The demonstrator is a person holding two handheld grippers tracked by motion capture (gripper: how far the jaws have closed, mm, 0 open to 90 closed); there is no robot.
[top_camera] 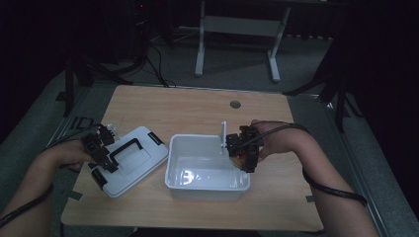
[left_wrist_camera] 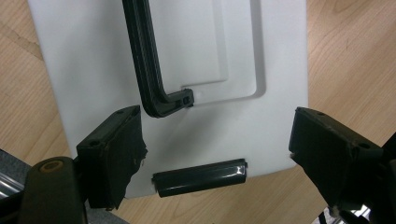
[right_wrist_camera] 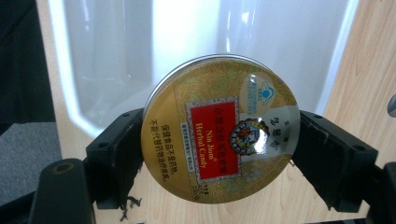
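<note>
We have a round gold tin (right_wrist_camera: 219, 130) of herbal candy pinched in our right tool (right_wrist_camera: 219, 154). Its two black jaws press on the rim, one on each side. We think the tin is light, hard and a bit slippery, since it is smooth metal. The rim is the best place to hold it, and a soft squeeze should do so it does not dent or pop out.

The tin hangs over the right edge of the white box (top_camera: 205, 170), which is open and looks bare inside.

The white lid (top_camera: 131, 158) lies flat on the tabletop (top_camera: 188, 111), just left of the box. It has a black handle (left_wrist_camera: 147, 60) and a black clip (left_wrist_camera: 201, 177). Our left tool (top_camera: 101, 150) is wide open above the lid's near edge, holding nothing.
</note>
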